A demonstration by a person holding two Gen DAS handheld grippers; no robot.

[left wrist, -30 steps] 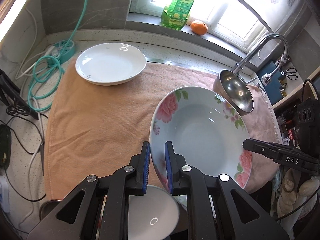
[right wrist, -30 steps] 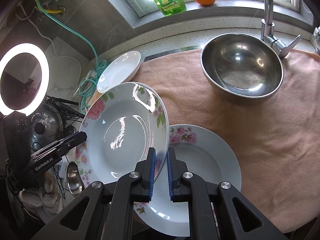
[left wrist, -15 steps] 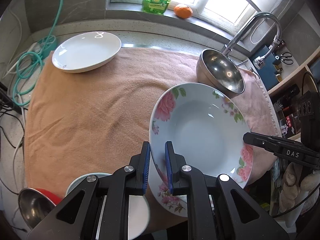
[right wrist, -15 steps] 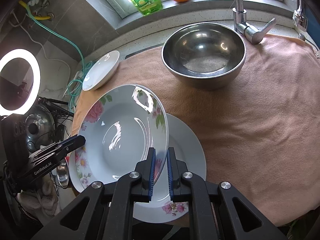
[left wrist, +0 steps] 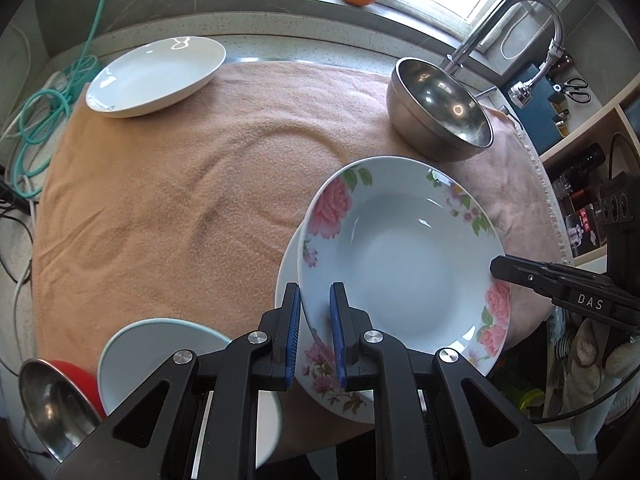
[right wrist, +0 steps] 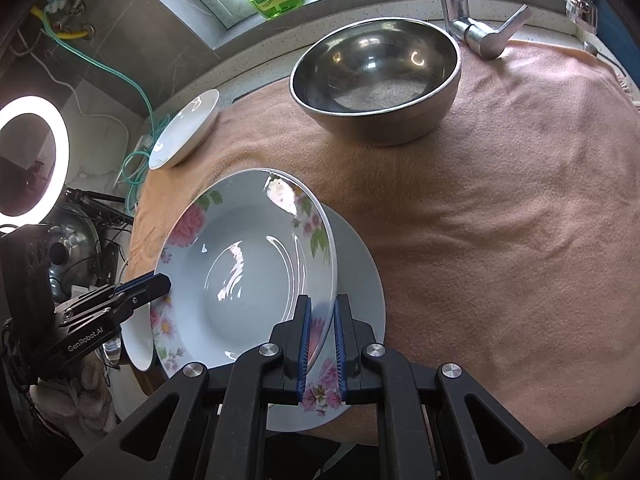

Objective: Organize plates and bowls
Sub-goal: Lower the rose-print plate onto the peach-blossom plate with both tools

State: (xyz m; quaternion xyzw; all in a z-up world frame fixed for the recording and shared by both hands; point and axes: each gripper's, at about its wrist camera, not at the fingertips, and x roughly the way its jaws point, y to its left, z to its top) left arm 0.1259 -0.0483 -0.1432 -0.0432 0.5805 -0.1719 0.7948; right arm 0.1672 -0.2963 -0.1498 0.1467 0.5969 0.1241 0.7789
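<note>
A deep plate with pink flowers hangs tilted between both grippers. My left gripper is shut on its near rim, and its tip shows at the plate's left edge in the right wrist view. My right gripper is shut on the opposite rim and reaches in from the right in the left wrist view. Just under it a second floral plate lies on the peach towel, mostly covered.
A steel bowl stands at the back by the tap. A white plate sits at the towel's far left corner. A pale bowl and a steel ladle are at the near left edge.
Both grippers have carried the flowered plate toward the near edge and lower, from beside the second floral plate to right over it. Both grips are unchanged.
</note>
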